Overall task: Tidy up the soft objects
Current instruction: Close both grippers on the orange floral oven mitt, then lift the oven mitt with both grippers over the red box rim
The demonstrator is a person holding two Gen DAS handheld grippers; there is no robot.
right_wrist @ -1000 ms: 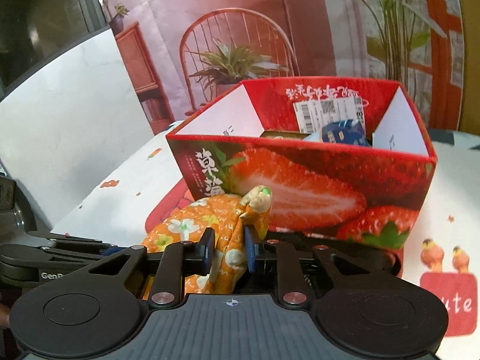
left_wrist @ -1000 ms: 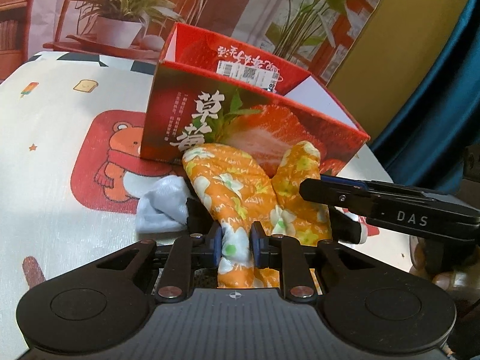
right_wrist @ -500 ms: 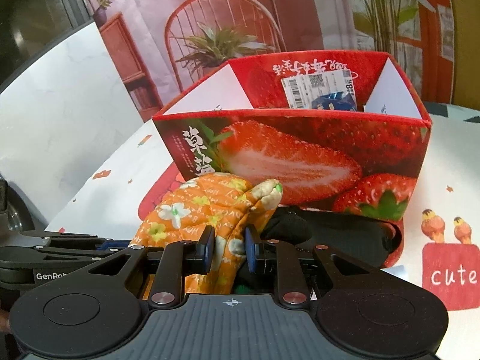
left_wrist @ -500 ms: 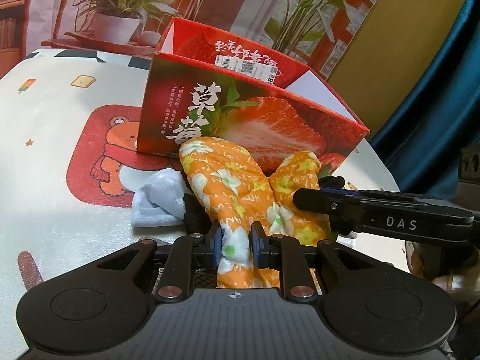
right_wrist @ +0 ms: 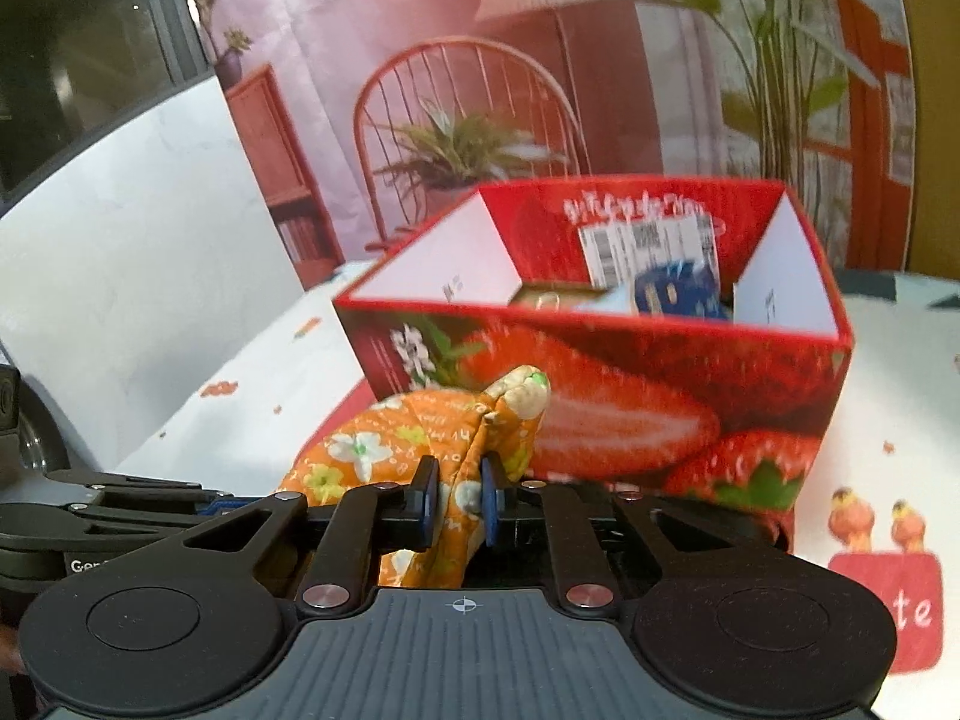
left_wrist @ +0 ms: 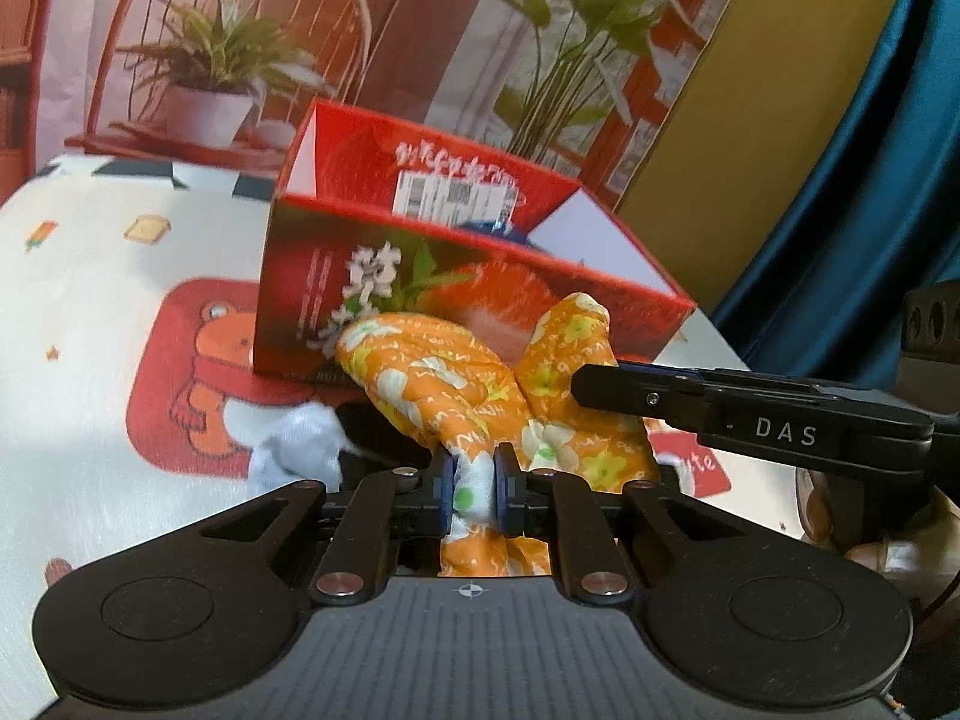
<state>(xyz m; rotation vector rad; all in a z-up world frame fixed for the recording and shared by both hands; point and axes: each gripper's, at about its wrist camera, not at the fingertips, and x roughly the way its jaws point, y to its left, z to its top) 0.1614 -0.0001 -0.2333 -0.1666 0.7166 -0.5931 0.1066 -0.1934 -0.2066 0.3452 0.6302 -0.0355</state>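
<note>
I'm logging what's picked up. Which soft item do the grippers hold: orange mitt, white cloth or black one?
The orange mitt: both the left gripper and right gripper are closing on it. White cloth lies loose beside it.

The left gripper [left_wrist: 474, 489] is closing its jaws on the cuff of the orange flowered oven mitt [left_wrist: 480, 396]. At 12 o'clock stands the open strawberry box [left_wrist: 420, 300]. At 9 o'clock a white cloth [left_wrist: 297, 447] lies on the tablecloth [left_wrist: 90, 330]. The right gripper [left_wrist: 720, 408] reaches in from 3 o'clock and touches the mitt.
</note>
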